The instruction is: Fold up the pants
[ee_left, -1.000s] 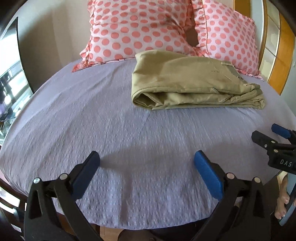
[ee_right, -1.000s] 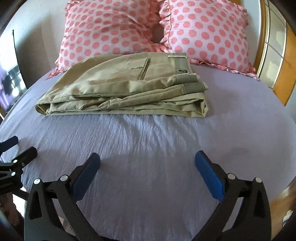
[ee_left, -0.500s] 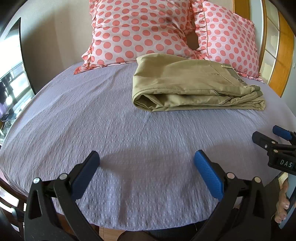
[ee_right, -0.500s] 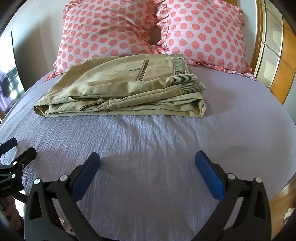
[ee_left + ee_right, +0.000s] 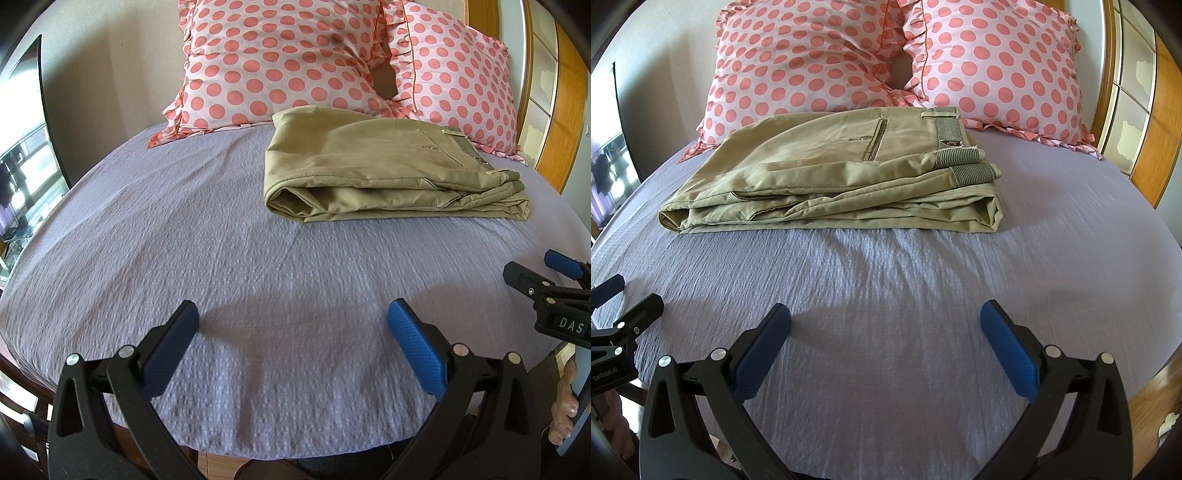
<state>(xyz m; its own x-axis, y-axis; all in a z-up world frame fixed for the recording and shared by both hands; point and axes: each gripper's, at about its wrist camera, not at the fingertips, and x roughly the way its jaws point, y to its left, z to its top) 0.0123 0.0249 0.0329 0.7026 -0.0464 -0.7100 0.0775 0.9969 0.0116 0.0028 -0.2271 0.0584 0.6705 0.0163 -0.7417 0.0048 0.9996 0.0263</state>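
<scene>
Khaki pants (image 5: pixel 384 173) lie folded in a flat stack on the lilac bed sheet (image 5: pixel 221 258), close to the pillows; they also show in the right wrist view (image 5: pixel 842 181), waistband to the right. My left gripper (image 5: pixel 291 325) is open and empty over the sheet near the bed's front edge, well short of the pants. My right gripper (image 5: pixel 886 325) is open and empty, also back from the pants. Each gripper shows at the edge of the other's view: the right one (image 5: pixel 546 280), the left one (image 5: pixel 624 299).
Two pink pillows with red dots (image 5: pixel 280 62) (image 5: pixel 997 62) lean against the wall behind the pants. A wooden headboard frame (image 5: pixel 1160 122) stands at the right. A dark screen (image 5: pixel 48 110) and window are at the left. The bed's front edge lies just under the grippers.
Both views have tilted up slightly, so the pants and pillows sit a little lower in frame. The pants have not moved and both grippers stay open.
</scene>
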